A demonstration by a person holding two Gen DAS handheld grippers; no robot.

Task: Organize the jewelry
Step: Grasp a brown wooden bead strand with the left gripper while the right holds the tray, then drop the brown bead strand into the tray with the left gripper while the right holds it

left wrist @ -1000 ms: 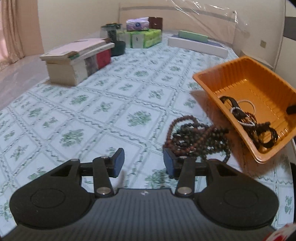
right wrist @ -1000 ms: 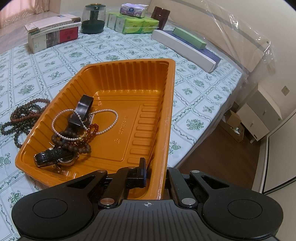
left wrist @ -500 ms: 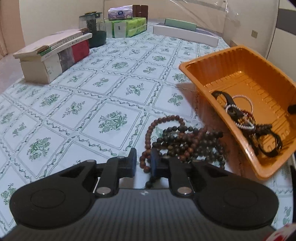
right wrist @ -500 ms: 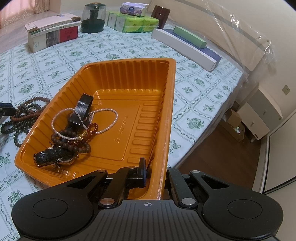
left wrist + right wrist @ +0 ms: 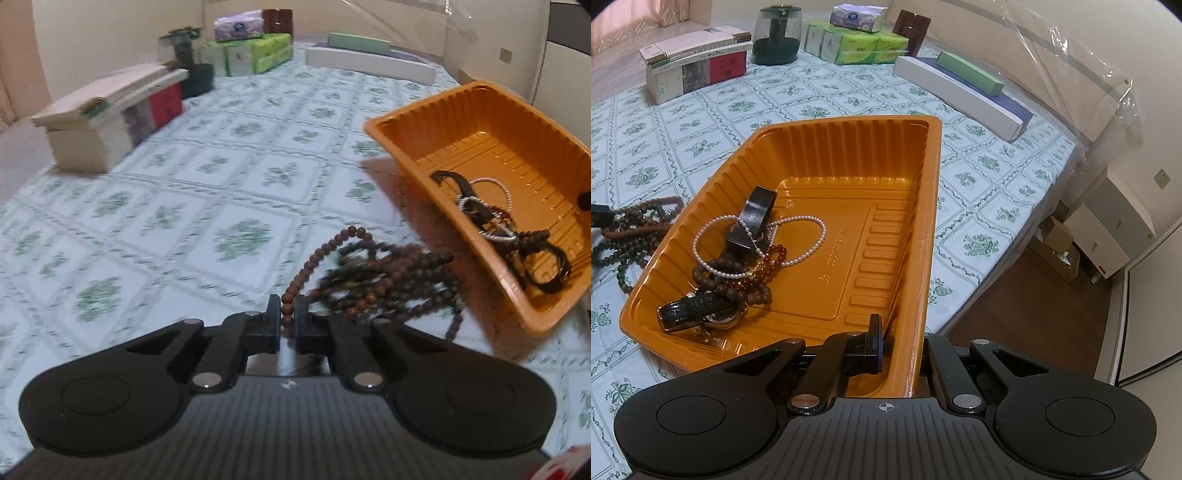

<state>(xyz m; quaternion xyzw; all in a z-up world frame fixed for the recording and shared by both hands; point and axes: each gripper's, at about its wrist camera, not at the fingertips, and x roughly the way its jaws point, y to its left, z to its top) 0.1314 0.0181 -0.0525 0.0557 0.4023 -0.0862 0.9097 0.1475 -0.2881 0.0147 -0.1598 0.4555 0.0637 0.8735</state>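
Observation:
A tangle of brown and dark bead necklaces (image 5: 388, 284) lies on the patterned bed sheet beside the orange tray (image 5: 406, 162). My left gripper (image 5: 287, 317) is closing tight on one brown strand of that tangle, and its pads press on the beads. My right gripper (image 5: 901, 336) is shut on the near wall of the orange tray (image 5: 934, 184); its right finger is hidden behind that wall. In the tray lie a pearl necklace (image 5: 812, 221), a black strap (image 5: 759, 206), brown bead bracelets (image 5: 738, 284) and a watch (image 5: 701, 310). The bead necklaces (image 5: 631, 236) show left of the tray.
A stack of books (image 5: 110, 118), a dark jar (image 5: 775, 33), green tissue packs (image 5: 857, 44) and a long white box (image 5: 956, 88) with a green box (image 5: 971, 74) stand at the far side. The bed's edge drops to a wooden floor (image 5: 1015, 302) on the right, by a white cabinet (image 5: 1108, 229).
My left gripper moved in onto the bead tangle and its jaws went from wide apart to shut on a brown strand. The right gripper and tray stayed still.

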